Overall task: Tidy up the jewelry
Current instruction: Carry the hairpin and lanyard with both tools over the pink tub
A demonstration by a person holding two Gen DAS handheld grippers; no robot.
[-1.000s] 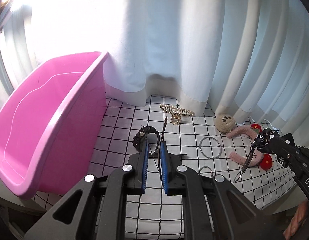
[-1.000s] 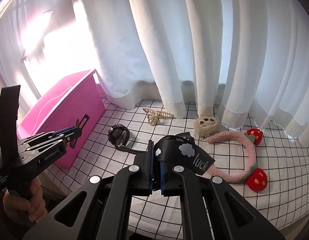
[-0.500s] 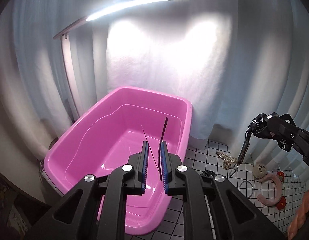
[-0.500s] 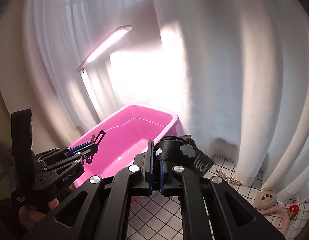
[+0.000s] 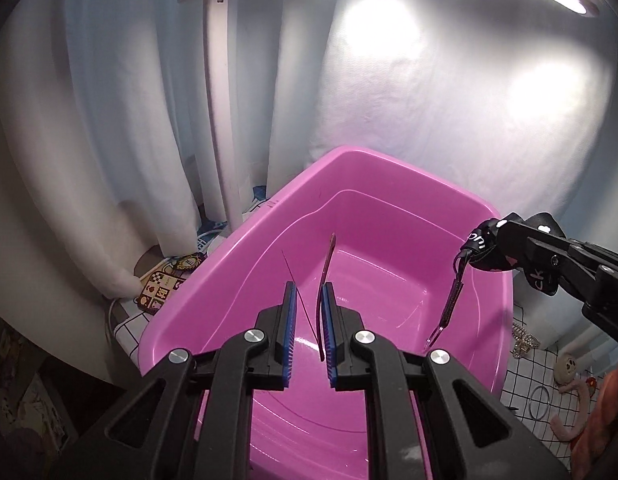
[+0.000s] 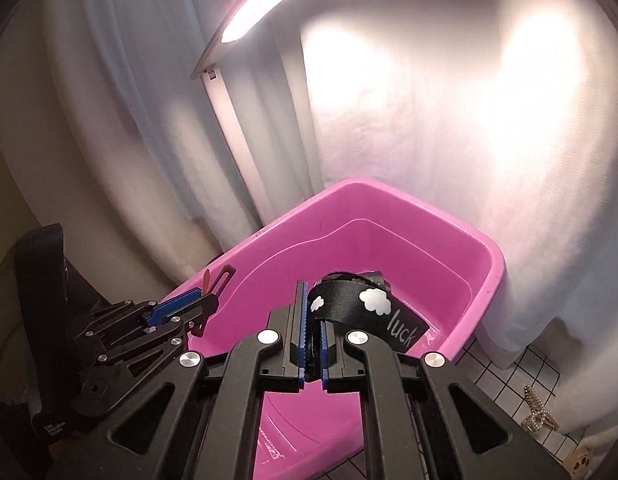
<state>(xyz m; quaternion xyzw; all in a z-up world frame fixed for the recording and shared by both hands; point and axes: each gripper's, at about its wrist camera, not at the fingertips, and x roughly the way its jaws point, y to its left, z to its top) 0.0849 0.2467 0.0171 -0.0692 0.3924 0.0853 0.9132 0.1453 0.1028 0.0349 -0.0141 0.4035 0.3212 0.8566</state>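
Note:
A pink plastic tub [image 5: 389, 168] [image 6: 389, 196] fills the middle of both views. My left gripper [image 5: 309, 300] hangs over the tub, its jaws slightly apart, with a thin dark hair clip [image 5: 323, 280] resting against the right pad. It also shows in the right wrist view [image 6: 189, 306]. My right gripper [image 6: 312, 312] is shut on a black strap printed with white clouds and "luck" [image 6: 369, 300]. In the left wrist view the strap [image 5: 489, 248] hangs over the tub's right rim with a metal clasp [image 5: 449, 308] dangling.
White curtains and a lit desk lamp [image 6: 269, 4] stand behind the tub. On the checked cloth at right lie a gold claw clip [image 5: 523, 340], a silver ring [image 5: 541, 400], a pink fuzzy headband [image 5: 577, 404] and a plush face [image 5: 567, 368]. Small patterned cards [image 5: 161, 292] lie left of the tub.
Both grippers swung left from the checked cloth to above the pink tub. The left jaws have opened a little around the hair clip. The right still grips the strap.

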